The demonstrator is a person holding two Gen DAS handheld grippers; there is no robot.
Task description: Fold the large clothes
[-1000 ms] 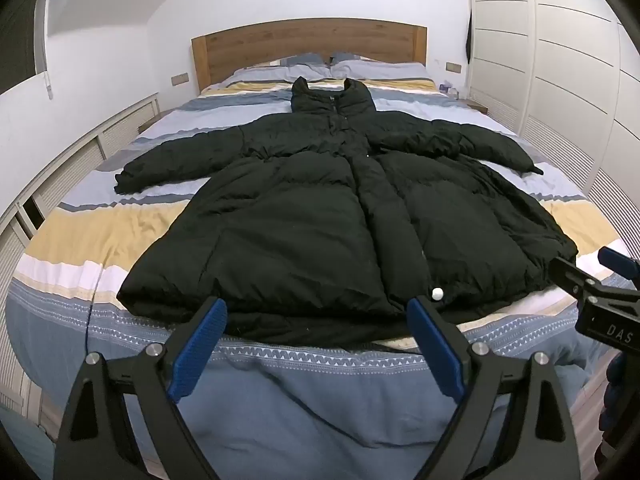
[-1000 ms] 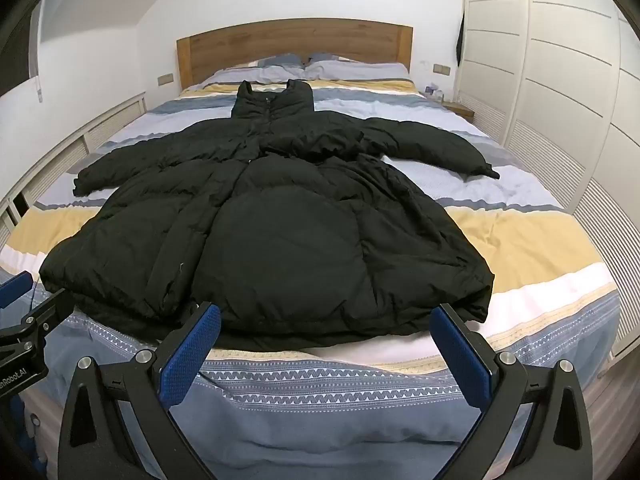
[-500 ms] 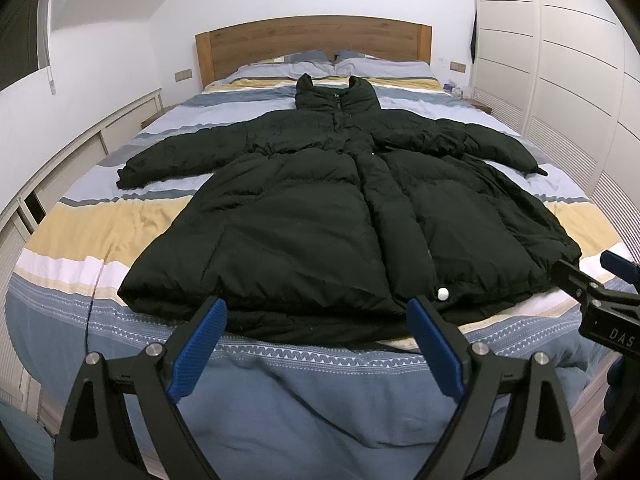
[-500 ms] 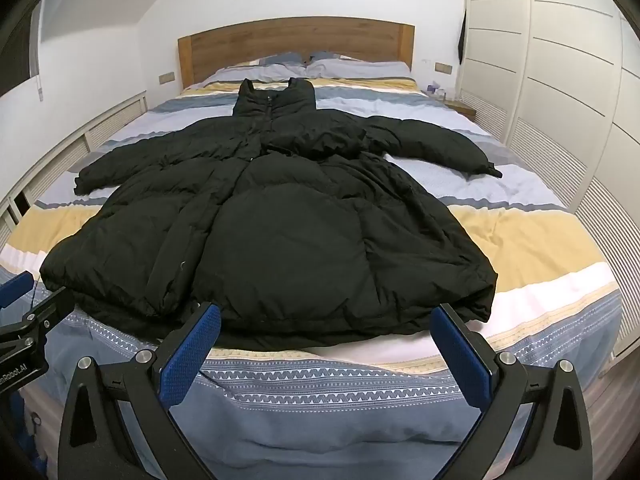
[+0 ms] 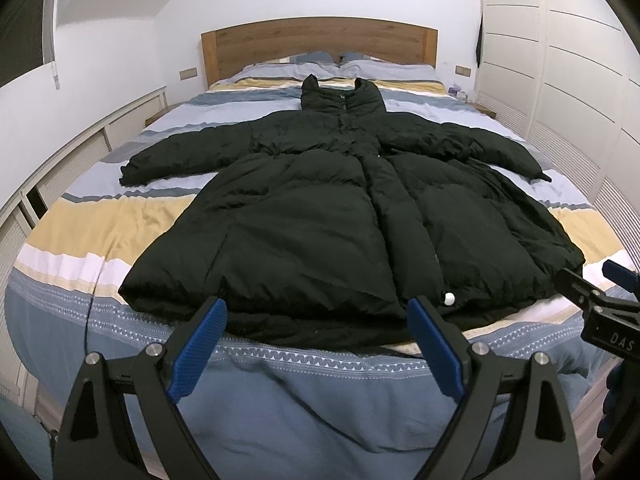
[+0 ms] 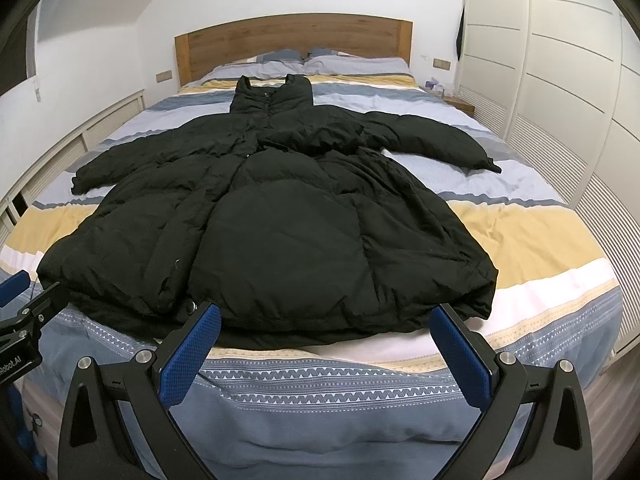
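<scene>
A large black puffer coat (image 5: pixel 340 216) lies spread flat on the bed, front up, collar toward the headboard, both sleeves stretched out sideways; it also shows in the right wrist view (image 6: pixel 280 232). My left gripper (image 5: pixel 316 320) is open and empty, just short of the coat's hem near its left half. My right gripper (image 6: pixel 326 326) is open and empty, just short of the hem near its right half. Each gripper shows at the edge of the other's view: the right one (image 5: pixel 596 292) and the left one (image 6: pixel 24 300).
The bed (image 5: pixel 100 232) has a striped blue, yellow and white cover and a wooden headboard (image 5: pixel 316 44) with pillows (image 5: pixel 384 66). White wardrobe doors (image 5: pixel 568 80) run along the right side. A low white cabinet (image 5: pixel 60 168) runs along the left.
Both grippers have moved slightly forward and up toward the coat's hem. Both stay open. The coat has not moved.
</scene>
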